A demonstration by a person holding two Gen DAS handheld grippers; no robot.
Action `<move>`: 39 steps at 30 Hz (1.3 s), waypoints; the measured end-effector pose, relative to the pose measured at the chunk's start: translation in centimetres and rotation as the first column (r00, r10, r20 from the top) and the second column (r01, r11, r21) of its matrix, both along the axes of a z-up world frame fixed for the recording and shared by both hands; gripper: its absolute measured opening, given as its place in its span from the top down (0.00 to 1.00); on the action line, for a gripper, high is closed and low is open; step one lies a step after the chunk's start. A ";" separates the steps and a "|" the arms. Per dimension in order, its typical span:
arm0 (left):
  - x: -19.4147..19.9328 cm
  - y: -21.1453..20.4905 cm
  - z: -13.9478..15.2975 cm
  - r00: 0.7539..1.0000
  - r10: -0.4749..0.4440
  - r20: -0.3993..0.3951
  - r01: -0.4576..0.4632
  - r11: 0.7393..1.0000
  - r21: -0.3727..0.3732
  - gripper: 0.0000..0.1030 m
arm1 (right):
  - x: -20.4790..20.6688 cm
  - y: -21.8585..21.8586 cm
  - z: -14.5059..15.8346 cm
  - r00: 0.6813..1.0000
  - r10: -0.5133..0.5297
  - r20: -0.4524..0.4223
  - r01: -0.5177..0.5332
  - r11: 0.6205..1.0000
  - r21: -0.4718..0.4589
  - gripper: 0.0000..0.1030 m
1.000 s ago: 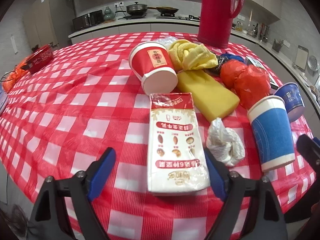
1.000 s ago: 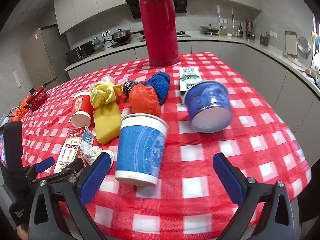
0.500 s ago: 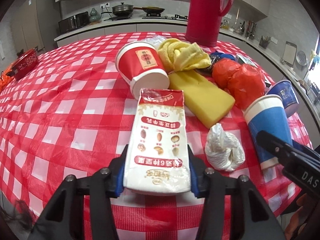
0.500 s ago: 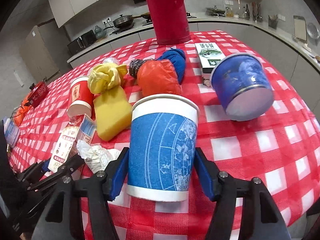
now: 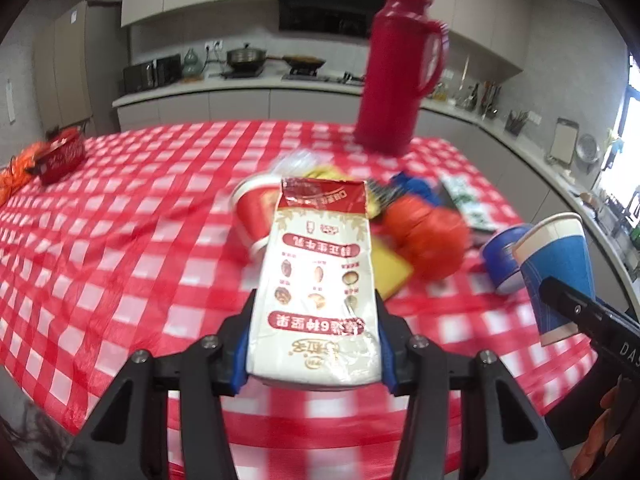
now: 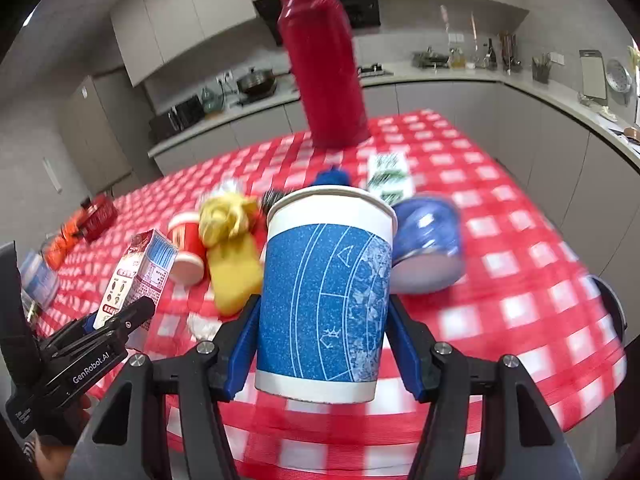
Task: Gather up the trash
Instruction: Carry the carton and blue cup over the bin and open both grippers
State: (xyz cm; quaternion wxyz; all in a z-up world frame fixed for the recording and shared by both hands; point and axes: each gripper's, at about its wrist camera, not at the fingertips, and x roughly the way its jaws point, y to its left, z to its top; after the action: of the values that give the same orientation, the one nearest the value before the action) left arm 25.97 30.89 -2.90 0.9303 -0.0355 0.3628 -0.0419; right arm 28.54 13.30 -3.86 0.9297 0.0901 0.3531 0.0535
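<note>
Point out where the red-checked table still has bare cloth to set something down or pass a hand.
Free: the wide left stretch of checked tablecloth between the red basket and the red paper cup; also the right side past the tipped blue tub. Crowded: the middle cluster around the yellow sponge, orange bag and red thermos.

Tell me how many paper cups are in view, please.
3. A blue cup is clamped in the right tool. A second blue cup lies on its side just behind it. A red cup lies beside the yellow sponge. Clutter may hide others.
</note>
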 end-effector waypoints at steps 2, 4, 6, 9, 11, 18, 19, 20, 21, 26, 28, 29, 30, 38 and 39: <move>-0.3 -1.9 0.9 1.000 -0.015 0.022 0.015 1.000 -0.008 0.50 | -0.5 -2.6 1.0 0.999 -0.016 0.029 0.016 1.000 0.002 0.39; -0.3 -4.6 1.7 0.999 -0.035 0.039 0.036 0.999 -0.009 0.50 | -0.8 -5.6 1.7 0.998 -0.038 0.049 0.037 0.999 0.004 0.39; -0.2 -7.5 2.1 0.997 -0.058 0.041 0.059 0.998 -0.018 0.50 | -1.0 -9.2 2.2 0.996 -0.069 0.052 0.068 0.998 0.013 0.39; 0.1 -12.8 2.3 0.993 -0.118 0.024 0.119 0.992 -0.047 0.50 | -1.6 -15.2 2.6 0.990 -0.133 0.053 0.133 0.991 0.017 0.39; 0.3 -16.8 2.2 0.986 -0.164 0.023 0.165 0.984 -0.063 0.50 | -2.1 -19.1 2.6 0.983 -0.175 0.047 0.175 0.985 0.013 0.39; 1.8 -31.8 1.1 0.929 -0.370 -0.014 0.365 0.923 -0.123 0.50 | -4.0 -33.1 0.8 0.945 -0.328 -0.013 0.328 0.945 -0.007 0.39; 1.8 -33.3 0.8 0.920 -0.391 -0.020 0.385 0.914 -0.128 0.50 | -4.2 -35.0 0.1 0.937 -0.347 -0.028 0.347 0.938 -0.008 0.39; 1.8 -35.3 0.4 0.911 -0.412 -0.028 0.405 0.905 -0.133 0.50 | -4.4 -36.5 -0.5 0.931 -0.363 -0.041 0.363 0.932 -0.006 0.39; 1.9 -37.1 -0.1 0.903 -0.428 -0.037 0.420 0.897 -0.137 0.50 | -4.5 -38.1 -1.1 0.925 -0.377 -0.054 0.377 0.926 -0.004 0.39; 2.1 -44.3 -3.6 0.872 -0.474 -0.123 0.456 0.877 -0.148 0.50 | -4.7 -45.1 -5.0 0.906 -0.402 -0.133 0.406 0.914 -0.001 0.39; 2.3 -46.3 -5.4 0.867 -0.470 -0.169 0.450 0.881 -0.144 0.50 | -4.6 -46.8 -6.7 0.902 -0.399 -0.165 0.405 0.914 0.001 0.39; 2.4 -47.1 -6.4 0.867 -0.461 -0.189 0.442 0.887 -0.135 0.50 | -4.2 -47.9 -7.9 0.901 -0.391 -0.191 0.398 0.917 0.003 0.39; 2.6 -47.8 -7.3 0.866 -0.453 -0.212 0.435 0.891 -0.127 0.50 | -4.0 -48.5 -8.7 0.900 -0.385 -0.204 0.395 0.919 0.005 0.39; 3.7 -51.6 -14.3 0.854 -0.382 -0.352 0.384 0.921 -0.068 0.50 | -1.2 -52.4 -15.7 0.892 -0.315 -0.325 0.339 0.940 0.021 0.39; 3.7 -52.0 -15.0 0.849 -0.378 -0.370 0.383 0.922 -0.064 0.50 | -1.0 -52.6 -16.2 0.891 -0.306 -0.335 0.332 0.943 0.023 0.39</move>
State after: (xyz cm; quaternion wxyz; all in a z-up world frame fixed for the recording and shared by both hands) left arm 29.67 -21.08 -17.86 0.8170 0.0352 0.5338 -0.2153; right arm 27.57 -39.29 -20.06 0.8500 0.1913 0.4802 -0.1013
